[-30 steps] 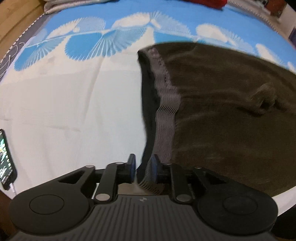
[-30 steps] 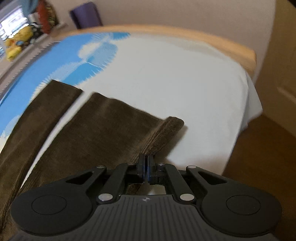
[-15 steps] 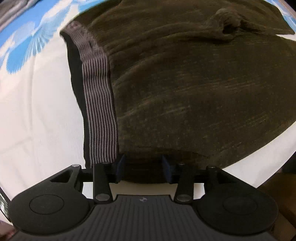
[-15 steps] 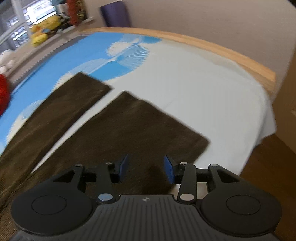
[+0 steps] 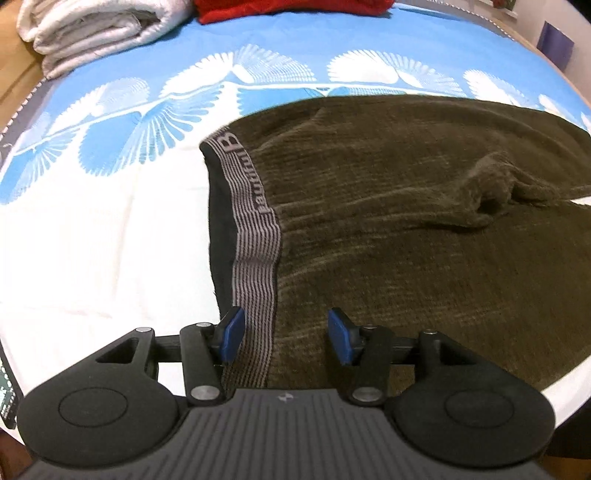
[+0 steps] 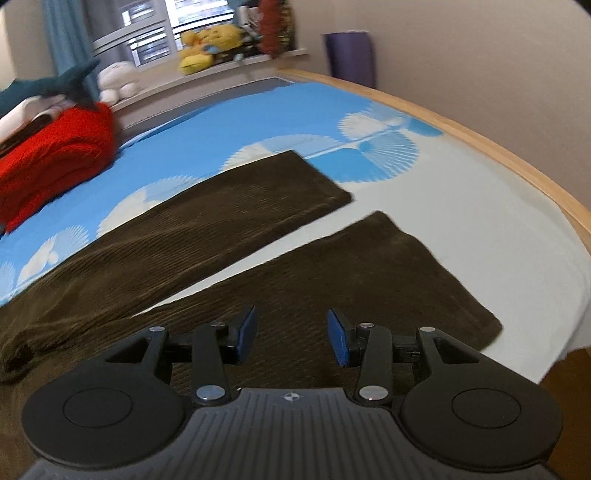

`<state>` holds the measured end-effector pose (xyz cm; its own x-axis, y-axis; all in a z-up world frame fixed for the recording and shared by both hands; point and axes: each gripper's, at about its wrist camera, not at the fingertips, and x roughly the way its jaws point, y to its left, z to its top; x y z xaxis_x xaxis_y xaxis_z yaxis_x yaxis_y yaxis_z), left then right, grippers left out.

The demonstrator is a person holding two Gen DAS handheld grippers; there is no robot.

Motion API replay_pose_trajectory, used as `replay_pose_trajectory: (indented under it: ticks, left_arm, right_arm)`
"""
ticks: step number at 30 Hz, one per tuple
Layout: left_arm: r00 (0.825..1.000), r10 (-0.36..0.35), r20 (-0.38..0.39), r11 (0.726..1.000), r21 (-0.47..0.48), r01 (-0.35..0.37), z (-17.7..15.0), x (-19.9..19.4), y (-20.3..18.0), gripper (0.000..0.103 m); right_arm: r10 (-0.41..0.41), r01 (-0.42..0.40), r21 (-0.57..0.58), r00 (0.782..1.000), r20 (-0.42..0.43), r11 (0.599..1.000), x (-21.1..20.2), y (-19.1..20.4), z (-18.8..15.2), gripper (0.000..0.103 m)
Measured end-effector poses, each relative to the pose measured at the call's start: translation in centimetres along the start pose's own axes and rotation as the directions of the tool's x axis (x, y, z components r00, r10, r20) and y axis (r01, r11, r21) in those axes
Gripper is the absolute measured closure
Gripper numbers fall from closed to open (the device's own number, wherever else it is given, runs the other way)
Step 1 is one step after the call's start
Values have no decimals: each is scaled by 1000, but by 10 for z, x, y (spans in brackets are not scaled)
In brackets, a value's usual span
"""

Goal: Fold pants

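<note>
Pants [image 5: 406,258] flat on bed [image 5: 92,240]; left tongs [image 5: 282,339], right tongs [image 6: 291,339] wide, empty.

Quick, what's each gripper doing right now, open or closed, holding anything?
Left gripper: open, holding nothing, over the pants waistband.
Right gripper: open, holding nothing.

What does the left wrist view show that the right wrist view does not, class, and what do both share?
Only the left wrist view shows the striped waistband and folded white towels. Only the right wrist view shows the two pant legs lying apart, the plush toys and the purple bin. Both show the brown pants, blue-and-white bedsheet, a red garment, and an open hand-held gripper.
</note>
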<state>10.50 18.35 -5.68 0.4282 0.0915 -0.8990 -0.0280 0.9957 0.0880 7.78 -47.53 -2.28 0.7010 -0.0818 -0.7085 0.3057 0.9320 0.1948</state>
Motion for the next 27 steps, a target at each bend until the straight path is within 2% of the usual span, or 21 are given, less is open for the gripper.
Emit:
replay_pose_trajectory:
  ticks: [4,5,7,8,11,13,14,16,17,18,19,22,25,27]
  left_arm:
    - [999,15,35,1000,-25,-14,4,-6,1,48]
    - [999,13,44,999,-44,-11,7,-6,3,51]
    - [998,4,63,996,-86,1,11,-10,6,75]
    - [997,-3,74,994,-108,11,13,-12,8,92]
    - [991,-8,136,987,-161,30,22,-21,12,99]
    - [984,-20,178,977,-204,57,28,-26,12,99]
    - [981,-43,188,966,-244,89,33,-27,14,99]
    - [978,-112,175,922,-349,168,46,-23,18,99]
    - [974,-149,170,892,-402,206,55,-19,20,99]
    - [972,-161,172,881,-420,220,64,-17,19,99]
    - [971,-155,180,881,-420,218,75,-16,15,99]
    - [969,-107,224,909,-372,187,110,-11,0,99]
    - [951,-70,302,938,-303,165,132,5,-10,99]
    - [940,-61,335,956,-251,152,131,24,-14,99]
  right_arm:
    - [18,-19,-30,999,-27,999,8,13,1,59]
    - [20,-21,-39,999,-28,999,8,16,1,59]
    - [22,-24,-58,999,-25,998,11,23,2,59]
    - [25,-26,-66,999,-20,997,11,27,2,59]
    - [37,-36,-77,999,8,996,12,37,7,59]
    - [54,-52,-76,998,21,996,12,42,10,62]
    - [69,-67,-76,997,26,995,12,45,12,73]
    - [102,-99,-80,995,25,992,15,50,14,86]
    - [109,-107,-87,994,25,990,15,53,15,88]
    - [114,-111,-100,993,26,989,16,56,16,90]
    - [115,-111,-113,993,28,987,17,59,16,92]
    - [119,-115,-124,993,24,986,19,64,17,92]
    - [123,-120,-140,992,9,983,21,68,16,91]
    - [120,-117,-161,993,8,980,21,70,15,91]
